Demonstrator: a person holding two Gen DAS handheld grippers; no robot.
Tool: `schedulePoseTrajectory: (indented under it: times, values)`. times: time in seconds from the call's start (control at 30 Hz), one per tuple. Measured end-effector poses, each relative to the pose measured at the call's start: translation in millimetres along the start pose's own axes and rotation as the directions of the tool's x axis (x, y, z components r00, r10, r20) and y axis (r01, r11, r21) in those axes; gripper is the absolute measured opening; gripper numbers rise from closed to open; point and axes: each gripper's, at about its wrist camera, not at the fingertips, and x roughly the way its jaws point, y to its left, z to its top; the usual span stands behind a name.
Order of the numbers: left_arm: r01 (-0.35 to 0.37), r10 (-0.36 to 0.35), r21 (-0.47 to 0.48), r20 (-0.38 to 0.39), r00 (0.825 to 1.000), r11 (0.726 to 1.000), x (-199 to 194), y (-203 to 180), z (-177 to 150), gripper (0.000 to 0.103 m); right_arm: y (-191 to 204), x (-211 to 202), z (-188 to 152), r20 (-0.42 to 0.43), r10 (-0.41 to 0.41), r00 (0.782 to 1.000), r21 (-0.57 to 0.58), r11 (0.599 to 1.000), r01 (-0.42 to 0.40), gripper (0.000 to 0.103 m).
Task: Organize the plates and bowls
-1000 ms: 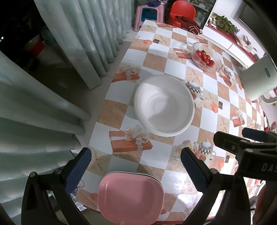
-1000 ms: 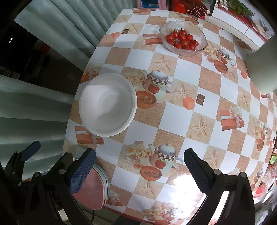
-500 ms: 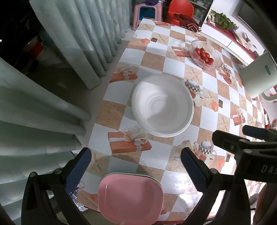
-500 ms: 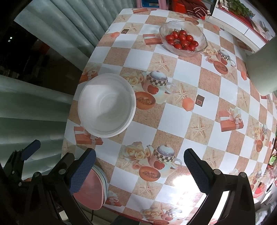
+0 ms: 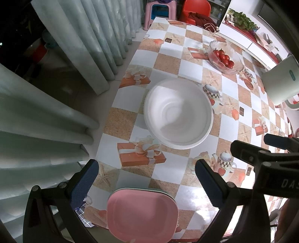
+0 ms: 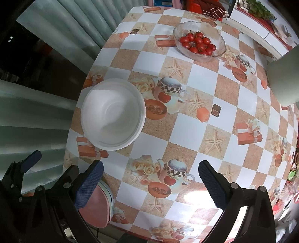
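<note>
A stack of white bowls (image 5: 178, 114) (image 6: 113, 114) stands on the checkered tablecloth near the table's left edge. Closer to me, at the near edge, lies a stack of square plates (image 5: 143, 210) (image 6: 97, 207) with a pink one on top and pale green ones under it. My left gripper (image 5: 146, 185) hovers open above the plate stack, nothing between its fingers. My right gripper (image 6: 150, 185) is open too, over the tablecloth right of the plates; its left finger (image 6: 89, 185) hides part of the stack.
A glass bowl of cherry tomatoes (image 5: 225, 57) (image 6: 199, 44) sits at the far side of the table (image 6: 188, 127). A pale chair back (image 5: 280, 80) stands at the right. Curtains (image 5: 84, 37) hang left of the table; stools (image 5: 156, 11) are beyond its far end.
Both grippers have drifted slightly, so the bowls and plates sit a touch lower and further left in view. Nothing was taken hold of or let go.
</note>
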Motion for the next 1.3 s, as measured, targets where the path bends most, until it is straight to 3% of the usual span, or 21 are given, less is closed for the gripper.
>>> schedulePoseTrajectory:
  times: [1.3]
  values:
    - [-0.009, 0.009, -0.009, -0.036, 0.999, 1.000, 26, 2, 24, 0.103, -8, 25, 17, -0.035, -0.008, 0.999, -0.001, 1.000, 0.008, 0.102]
